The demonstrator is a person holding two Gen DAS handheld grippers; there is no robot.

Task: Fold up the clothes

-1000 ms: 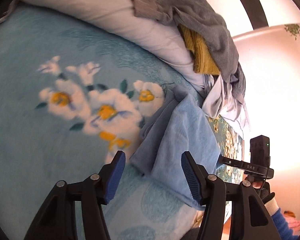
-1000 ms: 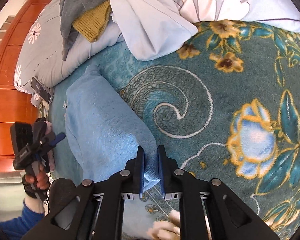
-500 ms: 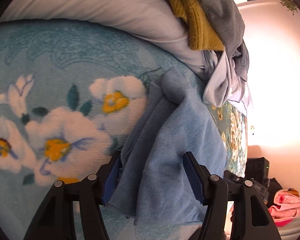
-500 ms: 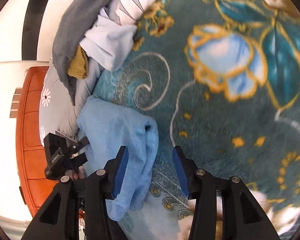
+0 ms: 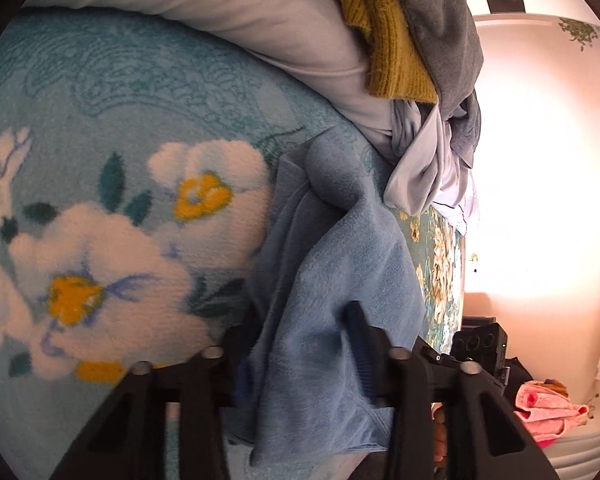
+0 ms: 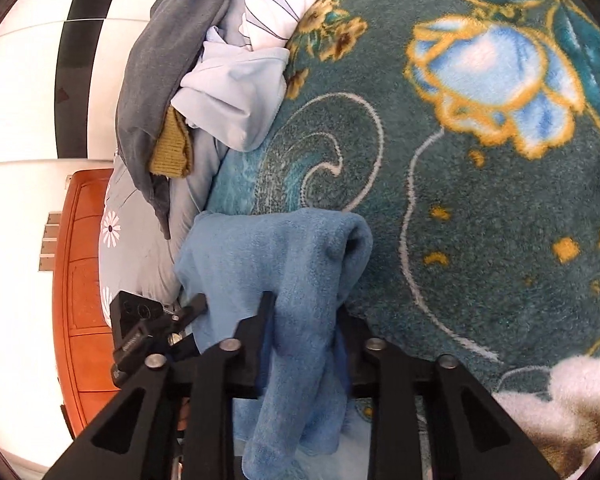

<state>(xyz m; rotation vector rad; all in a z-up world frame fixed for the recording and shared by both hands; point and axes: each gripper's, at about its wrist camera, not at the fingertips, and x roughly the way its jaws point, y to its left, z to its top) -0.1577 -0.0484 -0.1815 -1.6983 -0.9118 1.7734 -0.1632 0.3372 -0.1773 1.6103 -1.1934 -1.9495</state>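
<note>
A light blue fleece garment [image 5: 332, 264] lies bunched on the floral blanket. In the left wrist view my left gripper [image 5: 300, 344] has its fingers around a thick fold of it, with the cloth filling the gap and draping over the jaws. In the right wrist view my right gripper [image 6: 304, 320] holds another bunch of the same blue garment [image 6: 284, 256], which hangs down between the jaws. The left gripper also shows in the right wrist view [image 6: 152, 320] at the garment's far edge.
A pile of clothes, grey [image 5: 444, 20], mustard knit [image 5: 388, 48] and pale lilac [image 5: 420, 164], lies on a white pillow [image 5: 236, 4] behind the garment. The teal floral blanket [image 6: 480, 208] spreads to the right. An orange wooden headboard [image 6: 80, 280] stands at the left.
Both grippers moved onto the blue garment and closed in on it. The right gripper, open half a second ago, now has cloth between its jaws. The garment is bunched and lifted.
</note>
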